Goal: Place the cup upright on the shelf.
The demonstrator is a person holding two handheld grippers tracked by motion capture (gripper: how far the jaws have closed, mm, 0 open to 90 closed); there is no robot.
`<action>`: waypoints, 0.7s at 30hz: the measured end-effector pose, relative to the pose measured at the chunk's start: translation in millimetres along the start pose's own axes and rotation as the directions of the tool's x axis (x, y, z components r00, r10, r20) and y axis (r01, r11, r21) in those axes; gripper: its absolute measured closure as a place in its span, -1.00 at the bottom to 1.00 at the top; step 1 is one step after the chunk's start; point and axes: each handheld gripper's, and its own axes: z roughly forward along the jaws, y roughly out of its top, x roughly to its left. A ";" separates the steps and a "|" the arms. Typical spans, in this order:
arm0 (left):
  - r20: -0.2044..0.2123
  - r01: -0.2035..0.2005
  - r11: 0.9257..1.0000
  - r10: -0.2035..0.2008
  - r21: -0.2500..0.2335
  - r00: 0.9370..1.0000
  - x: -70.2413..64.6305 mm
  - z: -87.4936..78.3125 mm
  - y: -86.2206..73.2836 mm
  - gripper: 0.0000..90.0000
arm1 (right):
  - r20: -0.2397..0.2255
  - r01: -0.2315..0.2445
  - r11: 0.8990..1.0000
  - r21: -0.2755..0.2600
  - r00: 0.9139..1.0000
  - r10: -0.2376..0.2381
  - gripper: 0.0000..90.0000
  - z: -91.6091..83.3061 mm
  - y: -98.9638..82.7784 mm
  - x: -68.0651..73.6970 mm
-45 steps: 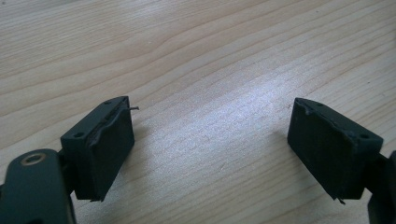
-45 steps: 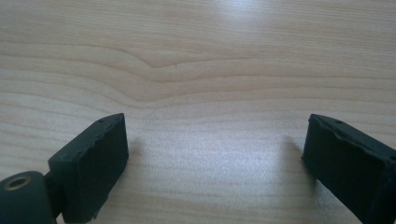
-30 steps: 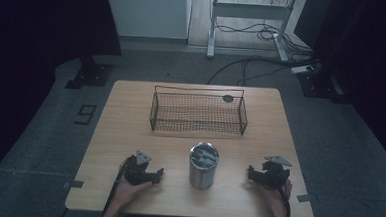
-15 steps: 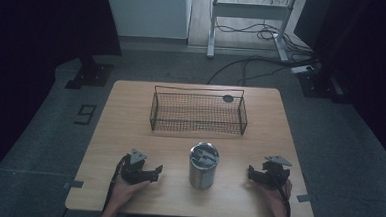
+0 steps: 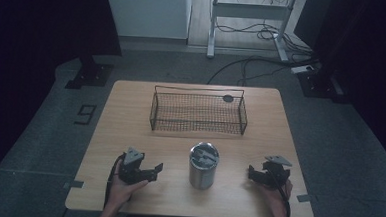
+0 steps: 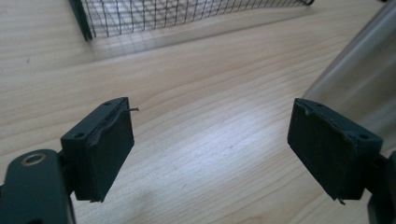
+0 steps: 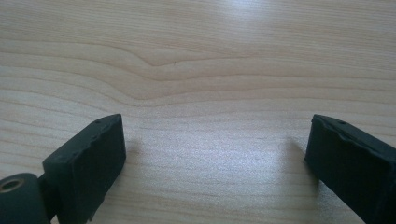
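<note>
A shiny metal can stands upright near the middle of the table's front half, with dark pieces inside it. My left gripper rests to the can's left, open, its jaws pointing toward the can. In the left gripper view the left gripper holds nothing, and the can's wall rises at the right. My right gripper sits to the can's right, open and apart from it. Bare wood lies between the wide jaws of the right gripper in its own view.
A black wire basket stands behind the can, its corner near the top of the left gripper view. A small dark round object lies by the basket's far right corner. The wooden table stands on a grey floor with cables and stands beyond.
My left gripper has turned and shifted slightly right, toward the can. The right gripper has barely moved.
</note>
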 end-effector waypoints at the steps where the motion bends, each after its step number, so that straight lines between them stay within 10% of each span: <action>1: 0.004 -0.008 1.000 0.008 -0.010 1.000 -2.7 -2.3 1.5 -0.68 | 0.001 0.000 1.000 0.000 1.000 0.000 -0.90 0.0 0.0 -0.1; 21: 0.079 -0.069 0.997 0.071 -0.023 0.994 -32.9 -10.3 11.4 -0.78 | 0.003 0.000 1.000 0.000 1.000 0.000 -0.89 0.0 0.0 0.1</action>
